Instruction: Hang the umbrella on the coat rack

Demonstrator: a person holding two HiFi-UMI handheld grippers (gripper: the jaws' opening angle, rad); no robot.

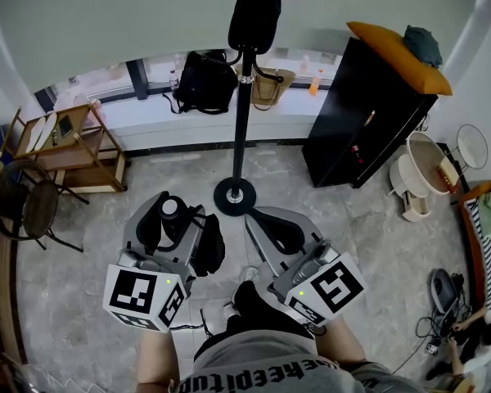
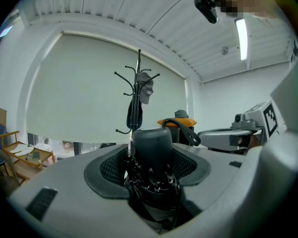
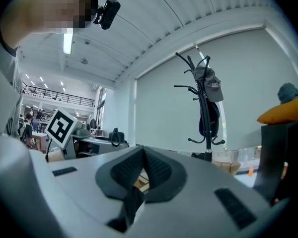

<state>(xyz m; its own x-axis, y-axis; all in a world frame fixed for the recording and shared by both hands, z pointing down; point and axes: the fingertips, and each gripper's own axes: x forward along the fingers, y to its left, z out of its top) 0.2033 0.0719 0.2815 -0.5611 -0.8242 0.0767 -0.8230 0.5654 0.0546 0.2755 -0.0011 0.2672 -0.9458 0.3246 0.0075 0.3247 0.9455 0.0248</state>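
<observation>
Between the left tongs [image 2: 149,155] sits one umbrella [image 2: 152,140].

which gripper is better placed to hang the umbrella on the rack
Left: the left gripper is shut on the folded umbrella, facing the coat rack. The right gripper is shut and empty.

The coat rack [image 1: 242,129] stands ahead, a shelf [image 1: 78,150] to its left, a cabinet [image 1: 368,113] to its right.
</observation>
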